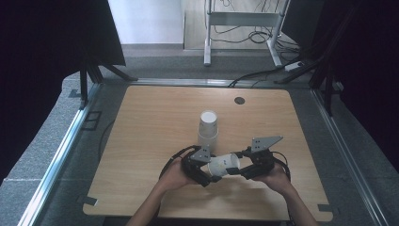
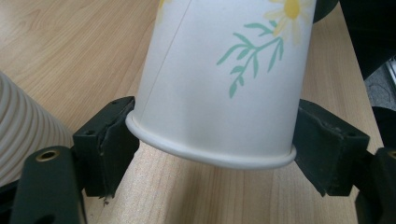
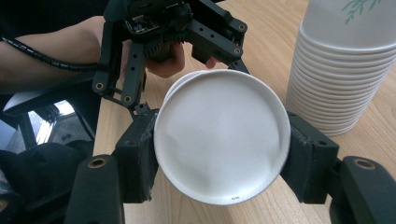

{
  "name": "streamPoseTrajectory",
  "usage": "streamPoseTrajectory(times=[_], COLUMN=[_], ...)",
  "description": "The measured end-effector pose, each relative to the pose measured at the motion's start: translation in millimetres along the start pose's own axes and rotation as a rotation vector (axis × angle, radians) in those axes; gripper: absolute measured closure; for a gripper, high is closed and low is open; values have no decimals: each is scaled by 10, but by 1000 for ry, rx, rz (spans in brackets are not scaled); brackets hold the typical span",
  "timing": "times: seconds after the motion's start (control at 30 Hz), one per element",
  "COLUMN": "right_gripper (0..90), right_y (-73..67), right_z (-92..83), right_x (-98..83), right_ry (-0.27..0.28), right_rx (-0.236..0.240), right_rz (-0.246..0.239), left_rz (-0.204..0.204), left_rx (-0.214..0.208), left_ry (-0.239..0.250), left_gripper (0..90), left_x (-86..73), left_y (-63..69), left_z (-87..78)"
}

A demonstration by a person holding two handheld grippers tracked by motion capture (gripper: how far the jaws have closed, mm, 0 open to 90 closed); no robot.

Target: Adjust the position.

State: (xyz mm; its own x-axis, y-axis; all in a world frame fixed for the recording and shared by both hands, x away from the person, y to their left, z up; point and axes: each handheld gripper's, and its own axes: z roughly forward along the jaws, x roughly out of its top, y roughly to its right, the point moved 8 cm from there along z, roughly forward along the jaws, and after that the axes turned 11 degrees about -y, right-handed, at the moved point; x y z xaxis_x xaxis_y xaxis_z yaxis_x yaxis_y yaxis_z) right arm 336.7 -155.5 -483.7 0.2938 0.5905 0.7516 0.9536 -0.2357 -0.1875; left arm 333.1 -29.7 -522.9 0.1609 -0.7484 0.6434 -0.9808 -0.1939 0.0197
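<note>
High view: white paper cup with a printed flower (image 1: 224,165), lying sideways above the pale wood-grain table (image 1: 155,117), spanned between left gripper (image 1: 207,173) and right gripper (image 1: 241,170). Just behind, upside-down stack of white paper cups (image 1: 207,128), standing apart from the held cup. Farther back, small dark round disc (image 1: 239,100) on the tabletop.

Left gripper view: smooth cup wall (image 2: 219,79) with green sprig and yellow daisy print, rolled rim lowest, black blocky pads (image 2: 109,140) flanking the rim end on both sides; contact with the pads not certain. Ribbed stack edge (image 2: 23,135) at the left.

Right gripper view: flat round cup base (image 3: 219,135) clamped between the right gripper's matte black pads (image 3: 310,156), grasped firmly. Left gripper (image 3: 154,51) beyond, around the far end. Stack of rolled rims (image 3: 338,79) at the right, near but clear.
</note>
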Motion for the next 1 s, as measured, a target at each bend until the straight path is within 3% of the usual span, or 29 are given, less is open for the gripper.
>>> streamPoseTrajectory(times=[0.4,1.0], right_gripper=[360,307], right_y=[2,1], right_z=[9,22], right_x=[-23,-5], right_ry=[11,-21], right_rx=[2,0], right_rz=[-6,-6], left_rz=[1,16], left_rx=[3,1], left_ry=[5,-2], left_gripper=[245,280], left_x=[-14,-19], left_y=[-3,5], left_z=[-4,-21])
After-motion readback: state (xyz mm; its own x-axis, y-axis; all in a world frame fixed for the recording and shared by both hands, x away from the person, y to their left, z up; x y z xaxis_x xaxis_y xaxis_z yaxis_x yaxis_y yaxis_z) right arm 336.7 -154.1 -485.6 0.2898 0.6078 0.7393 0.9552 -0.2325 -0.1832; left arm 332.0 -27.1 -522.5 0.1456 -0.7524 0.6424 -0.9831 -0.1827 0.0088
